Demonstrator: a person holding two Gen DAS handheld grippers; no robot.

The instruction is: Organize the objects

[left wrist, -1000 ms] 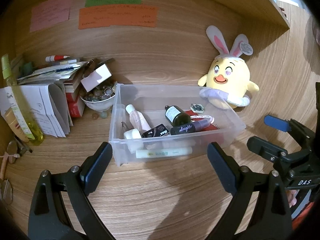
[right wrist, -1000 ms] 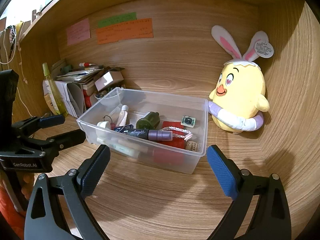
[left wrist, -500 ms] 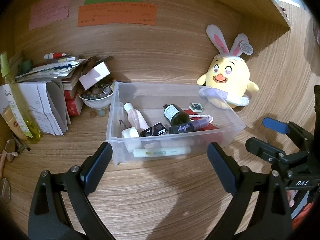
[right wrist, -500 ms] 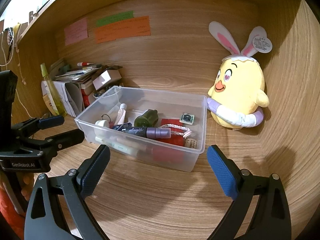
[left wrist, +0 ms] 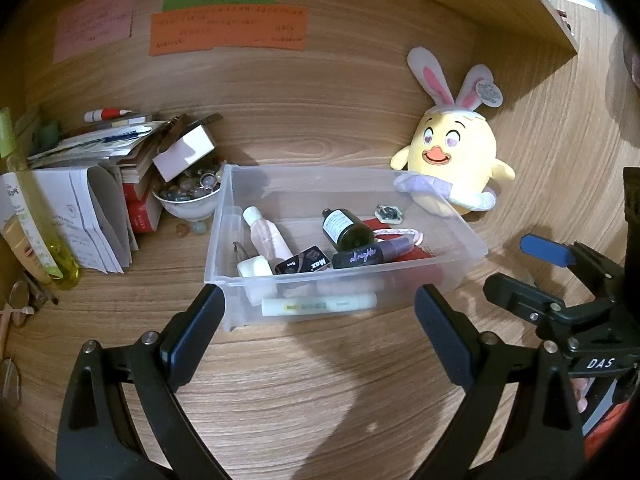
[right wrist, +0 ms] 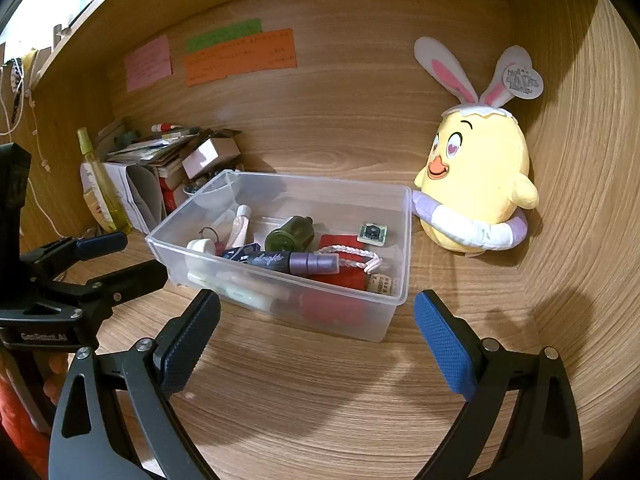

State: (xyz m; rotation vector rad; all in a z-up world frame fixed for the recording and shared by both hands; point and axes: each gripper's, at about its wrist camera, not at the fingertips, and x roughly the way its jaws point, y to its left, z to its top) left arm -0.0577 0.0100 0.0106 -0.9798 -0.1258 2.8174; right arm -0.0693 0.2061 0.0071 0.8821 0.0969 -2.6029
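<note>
Your left gripper point(left wrist: 316, 322) has its jaws spread wide and holds nothing; its dark pads sit just short of the near wall of the clear plastic bin point(left wrist: 464, 222), not touching it. Your right gripper point(right wrist: 316, 330) is spread just as wide and empty, aimed at the bin's near right corner, also apart from it.

Going left to right from the left wrist: a tall yellow-green spray bottle point(left wrist: 28, 216), folded white papers point(left wrist: 86, 220) under a messy stack, a white bowl of beads point(left wrist: 188, 200), then the bin on the wooden desk point(left wrist: 300, 392). Inside lie a pink clear bottle with a white cap point(left wrist: 266, 236), a dark green round bottle point(left wrist: 346, 230), a black-and-purple tube lettered "allnighter" point(left wrist: 374, 254) and a pale green stick point(left wrist: 318, 304) against the near wall. A yellow chick plush with bunny ears point(left wrist: 454, 156) sits at the bin's far right corner, touching its rim.

Only the left view shows the pale stick plainly and the eyeglasses point(left wrist: 20, 308) at the far left. Only the right view shows a small cream lettered charm point(right wrist: 382, 282) in the bin's right corner
</note>
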